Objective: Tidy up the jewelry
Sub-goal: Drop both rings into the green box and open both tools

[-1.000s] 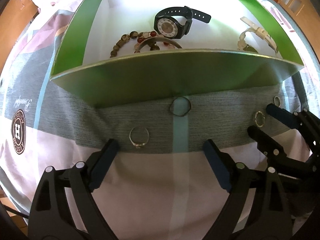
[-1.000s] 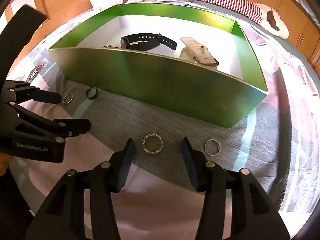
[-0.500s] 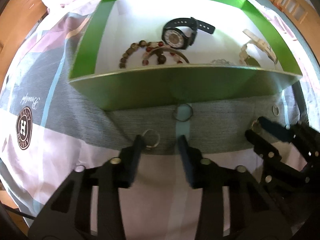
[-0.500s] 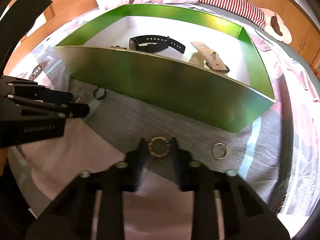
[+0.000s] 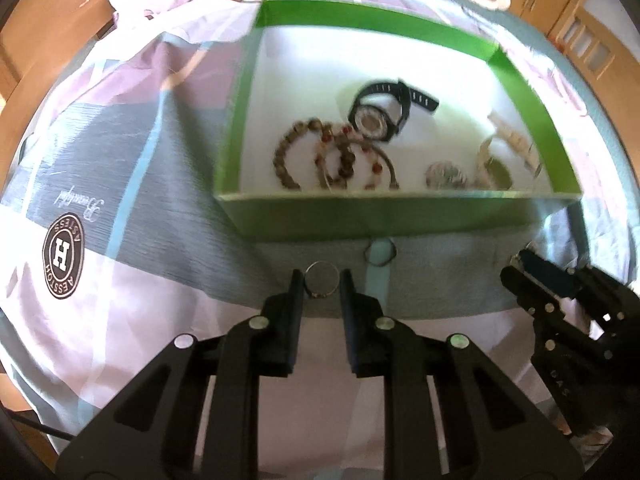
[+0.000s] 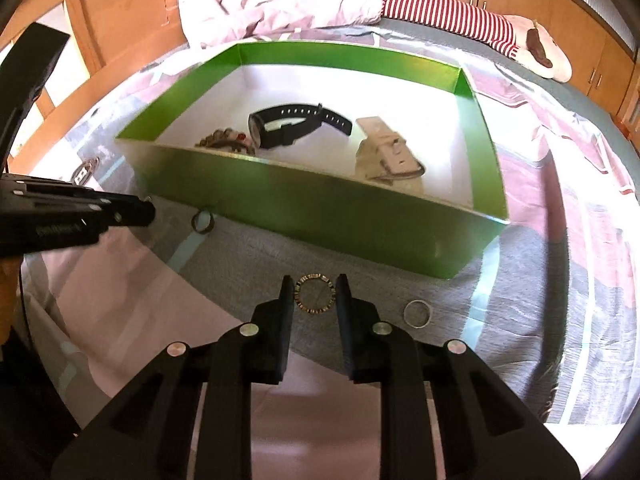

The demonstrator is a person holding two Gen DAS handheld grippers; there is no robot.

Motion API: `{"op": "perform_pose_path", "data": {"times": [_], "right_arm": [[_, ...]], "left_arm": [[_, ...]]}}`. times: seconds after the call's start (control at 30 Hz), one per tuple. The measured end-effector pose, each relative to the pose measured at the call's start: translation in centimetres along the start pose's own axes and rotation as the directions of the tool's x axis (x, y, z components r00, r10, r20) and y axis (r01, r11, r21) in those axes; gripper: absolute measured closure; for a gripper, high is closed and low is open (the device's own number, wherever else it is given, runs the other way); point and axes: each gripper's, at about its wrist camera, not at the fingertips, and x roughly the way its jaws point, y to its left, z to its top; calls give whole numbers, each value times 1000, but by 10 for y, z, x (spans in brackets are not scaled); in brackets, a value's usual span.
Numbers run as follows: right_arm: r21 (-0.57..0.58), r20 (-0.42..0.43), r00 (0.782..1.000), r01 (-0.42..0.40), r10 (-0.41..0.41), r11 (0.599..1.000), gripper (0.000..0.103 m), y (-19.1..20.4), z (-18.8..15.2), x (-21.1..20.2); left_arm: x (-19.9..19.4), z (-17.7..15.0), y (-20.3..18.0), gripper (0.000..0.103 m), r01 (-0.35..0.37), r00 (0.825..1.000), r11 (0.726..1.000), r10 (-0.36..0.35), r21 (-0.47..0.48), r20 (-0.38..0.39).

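My left gripper is shut on a silver ring and holds it above the bedspread, in front of the green box. My right gripper is shut on a dark patterned ring, also lifted. It shows in the left wrist view at the right. The box holds a black watch, bead bracelets and a cream-strapped watch. A dark ring lies by the box's front wall. A plain silver ring lies right of my right gripper.
The box sits on a bed with a grey, pink and white cover bearing a round logo. A crumpled duvet and a striped pillow lie behind the box. Wooden furniture surrounds the bed.
Both grippers closed, the left on the silver ring and the right on the dark patterned ring, then rose with them; more of the box's inside shows now.
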Motion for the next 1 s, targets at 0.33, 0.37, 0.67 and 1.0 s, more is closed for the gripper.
{"op": "perform_pose_path", "data": {"times": [0.33, 0.37, 0.67, 1.0], "right_arm": [[12, 134, 989, -61, 59, 998, 81, 2, 23, -44], [8, 135, 989, -54, 52, 999, 81, 2, 26, -43], [15, 121, 992, 21, -23, 1000, 82, -14, 70, -12], [67, 150, 987, 50, -59, 997, 50, -35, 63, -17]], "left_arm": [[-56, 15, 0, 84, 109, 987, 994, -106, -20, 117], [-54, 17, -1, 84, 111, 987, 994, -108, -18, 117], [-30, 67, -17, 84, 19, 990, 998, -27, 55, 139], [1, 79, -7, 58, 1, 994, 1000, -4, 24, 108]]}}
